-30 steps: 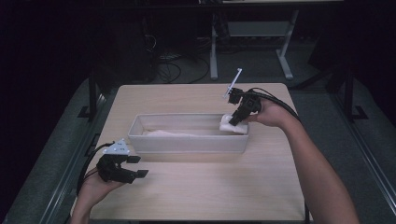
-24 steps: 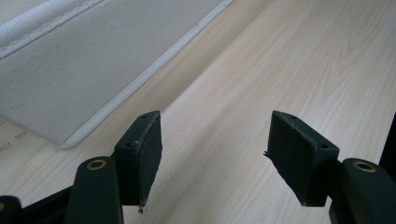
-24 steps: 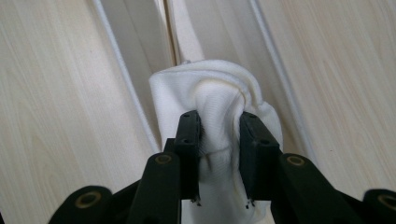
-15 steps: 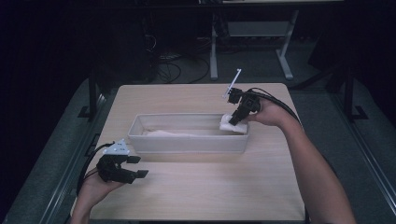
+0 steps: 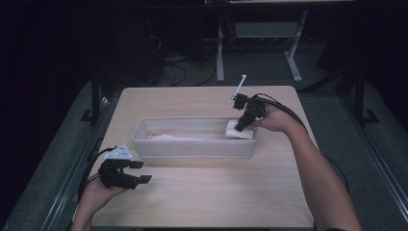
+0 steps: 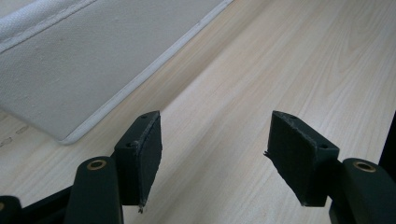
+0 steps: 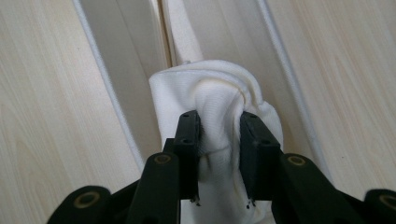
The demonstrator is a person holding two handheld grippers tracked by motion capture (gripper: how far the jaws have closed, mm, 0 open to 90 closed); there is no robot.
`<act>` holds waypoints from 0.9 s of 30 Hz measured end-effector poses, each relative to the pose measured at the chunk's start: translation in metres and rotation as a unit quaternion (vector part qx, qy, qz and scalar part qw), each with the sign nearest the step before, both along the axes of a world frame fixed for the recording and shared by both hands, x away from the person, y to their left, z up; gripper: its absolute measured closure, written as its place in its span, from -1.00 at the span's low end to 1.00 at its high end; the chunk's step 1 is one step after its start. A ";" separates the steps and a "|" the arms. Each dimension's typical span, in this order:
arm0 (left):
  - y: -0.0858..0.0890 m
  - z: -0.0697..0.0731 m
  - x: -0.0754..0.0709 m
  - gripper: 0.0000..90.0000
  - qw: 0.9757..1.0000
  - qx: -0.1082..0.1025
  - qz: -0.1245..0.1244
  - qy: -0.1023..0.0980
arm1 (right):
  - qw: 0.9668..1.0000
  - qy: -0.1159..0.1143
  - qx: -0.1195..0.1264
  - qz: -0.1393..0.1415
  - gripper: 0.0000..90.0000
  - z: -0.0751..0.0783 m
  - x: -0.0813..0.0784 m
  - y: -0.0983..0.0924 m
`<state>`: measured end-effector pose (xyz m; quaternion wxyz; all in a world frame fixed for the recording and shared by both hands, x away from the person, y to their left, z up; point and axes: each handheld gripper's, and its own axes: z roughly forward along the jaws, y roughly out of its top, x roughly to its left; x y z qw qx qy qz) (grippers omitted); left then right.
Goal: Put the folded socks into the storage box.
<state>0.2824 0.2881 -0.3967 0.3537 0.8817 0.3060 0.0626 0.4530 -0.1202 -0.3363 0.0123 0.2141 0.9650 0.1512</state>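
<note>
High view: long white rectangular fabric-sided bin (image 5: 192, 144) sits mid-bench on the pale wood-grain bench (image 5: 216, 202); right hand-held gripper (image 5: 243, 124) at about 2 o'clock from bench centre, tipped down over the bin's right end, jaws pinching a bunched white soft cloth (image 5: 236, 130) that lies at that end, draped on the rim. More pale cloth lies flat along the bin floor to the left, can't tell if it's the same piece. Left hand-held gripper (image 5: 137, 172) at about 8 o'clock, near the front-left bin corner, apart from it, jaws spread, nothing between them. Left gripper view: left gripper's two black pads (image 6: 142, 154) stand wide over bare bench, bin wall at 10 o'clock, not touching. Right gripper view: right gripper's jaws pressed in on a fold of the cloth (image 7: 219, 102), fabric puckered between the pads, bin rim lines running toward 12 o'clock, bench on both sides. Handling judgement: cloth looks light, limp, not fragile, not slippery against the pads; it will sag and trail when lifted, could snag on the rim. Best hold is a thick gathered fold like the one now pinched, not a single thin edge, which could slip out.
</note>
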 end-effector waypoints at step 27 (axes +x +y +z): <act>0.001 0.000 -0.001 -0.22 1.000 -0.006 0.002 0.001 | 1.000 0.020 -0.002 -0.007 0.54 -0.033 0.009 0.000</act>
